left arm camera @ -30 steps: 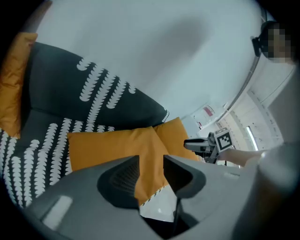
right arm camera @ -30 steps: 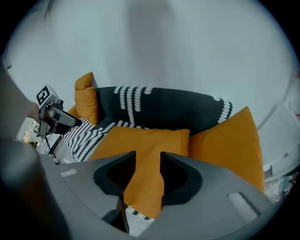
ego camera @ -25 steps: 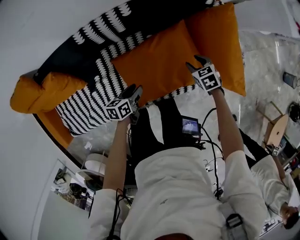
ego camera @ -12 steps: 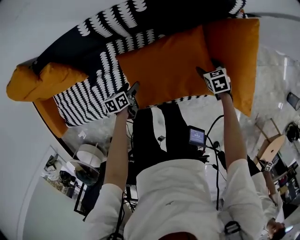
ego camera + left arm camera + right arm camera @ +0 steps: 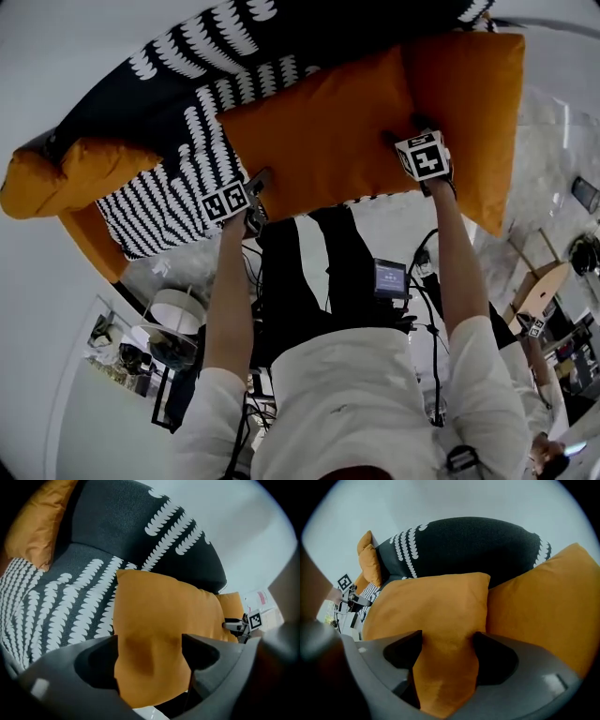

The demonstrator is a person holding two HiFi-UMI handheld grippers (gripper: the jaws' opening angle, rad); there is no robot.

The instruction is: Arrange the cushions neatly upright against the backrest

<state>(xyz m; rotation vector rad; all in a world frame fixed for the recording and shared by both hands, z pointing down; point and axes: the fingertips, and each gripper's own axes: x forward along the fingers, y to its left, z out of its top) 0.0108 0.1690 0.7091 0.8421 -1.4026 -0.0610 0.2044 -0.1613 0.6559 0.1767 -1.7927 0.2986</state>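
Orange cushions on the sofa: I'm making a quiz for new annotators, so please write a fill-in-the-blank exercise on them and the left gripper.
The sofa is black with a ____ pattern.
It carries ____ orange cushions.
The left gripper is shut on the cushion that lies in the ____ of the row.
Missing words: white; three; middle.

White short-sleeved shirt, black trousers, thin black cables running down the front, small lit screen at the waist.
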